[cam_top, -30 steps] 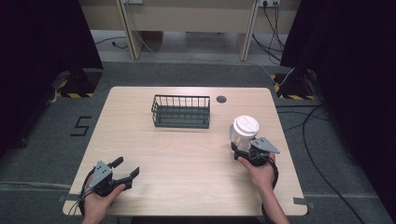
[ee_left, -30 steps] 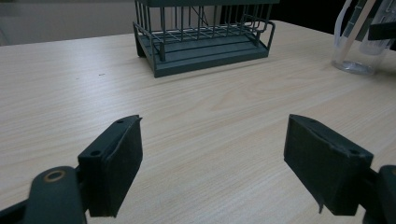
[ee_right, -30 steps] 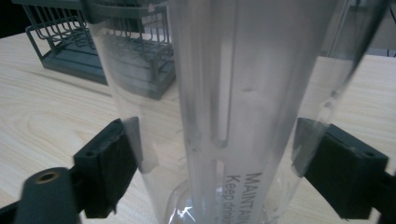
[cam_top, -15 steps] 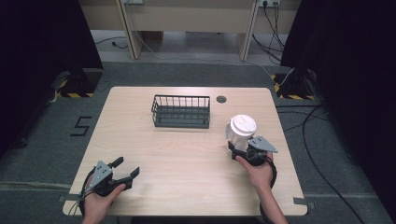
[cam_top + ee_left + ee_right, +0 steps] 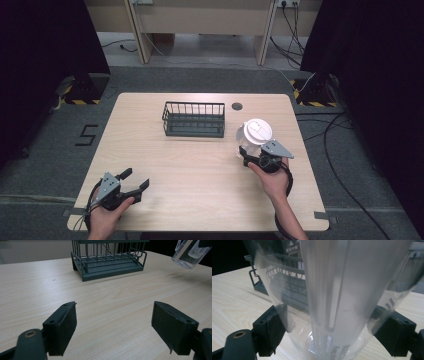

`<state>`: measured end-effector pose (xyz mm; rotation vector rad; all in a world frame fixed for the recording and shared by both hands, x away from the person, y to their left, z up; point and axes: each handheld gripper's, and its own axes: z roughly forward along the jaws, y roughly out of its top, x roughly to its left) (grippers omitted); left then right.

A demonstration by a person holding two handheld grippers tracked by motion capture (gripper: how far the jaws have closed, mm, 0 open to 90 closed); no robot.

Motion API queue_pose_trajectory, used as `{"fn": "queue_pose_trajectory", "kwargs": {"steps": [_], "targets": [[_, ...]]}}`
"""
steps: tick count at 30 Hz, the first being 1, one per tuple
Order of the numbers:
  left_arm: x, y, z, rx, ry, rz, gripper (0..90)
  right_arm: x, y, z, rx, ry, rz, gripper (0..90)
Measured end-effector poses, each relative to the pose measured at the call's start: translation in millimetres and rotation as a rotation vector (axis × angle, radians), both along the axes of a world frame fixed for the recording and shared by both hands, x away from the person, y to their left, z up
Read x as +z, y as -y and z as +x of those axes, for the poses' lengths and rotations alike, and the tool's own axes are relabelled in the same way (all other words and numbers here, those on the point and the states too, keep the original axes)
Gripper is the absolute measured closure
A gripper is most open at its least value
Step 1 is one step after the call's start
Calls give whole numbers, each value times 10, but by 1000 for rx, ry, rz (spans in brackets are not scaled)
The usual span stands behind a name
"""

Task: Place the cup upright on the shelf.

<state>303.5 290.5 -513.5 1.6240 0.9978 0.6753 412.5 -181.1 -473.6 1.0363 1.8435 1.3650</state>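
**Clear cup held in my right hand-held gripper**

My right hand-held gripper point(image 5: 248, 155) is clamped on the clear plastic cup point(image 5: 252, 140) with its white lid point(image 5: 257, 131), at about 3 o'clock on the desk point(image 5: 200, 170), near the wire basket point(image 5: 194, 119). In the left gripper view the cup seems lifted. I judge it light, smooth and easily squeezed, so I hold the lower wall gently. My left hand-held gripper point(image 5: 134, 180) rests at 7 o'clock, jaws apart, empty.

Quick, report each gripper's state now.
Left gripper: open, holding nothing.
Right gripper: shut on the clear plastic jug with a white lid.
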Motion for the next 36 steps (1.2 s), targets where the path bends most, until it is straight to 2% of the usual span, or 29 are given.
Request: {"fn": "queue_pose_trajectory", "kwargs": {"steps": [8, 16, 36], "targets": [[0, 1, 1, 0, 1, -1, 198, 76, -87, 49, 15, 11, 5, 185], [2, 3, 1, -1, 1, -1, 199, 141, -147, 91, 31, -10, -4, 187], [3, 1, 2, -1, 0, -4, 201, 330, -362, 264, 59, -15, -26, 189]]}}
